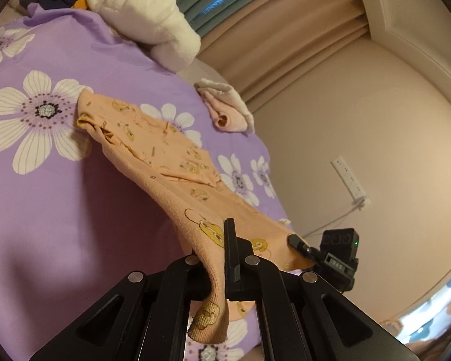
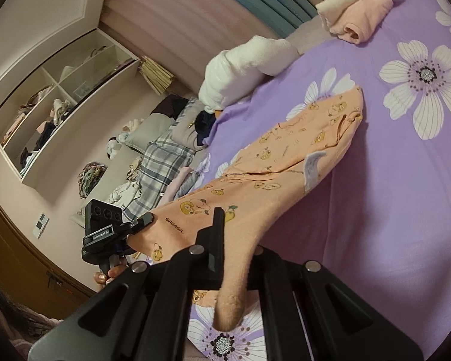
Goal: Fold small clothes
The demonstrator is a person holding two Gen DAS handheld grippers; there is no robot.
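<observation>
Garment (image 1: 165, 156), orange, soft & light, hung lifted over bedsheet (image 1: 45, 210), left gripper (image 1: 218, 273) & right gripper (image 2: 237, 267) each clamped on near corner; hem edges seemed best grip.

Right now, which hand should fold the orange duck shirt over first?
Neither is clearly better. The left gripper and right gripper each pinch a near corner of the orange duck-print cotton shirt, lifted off the purple flowered sheet; probably move both together.
</observation>
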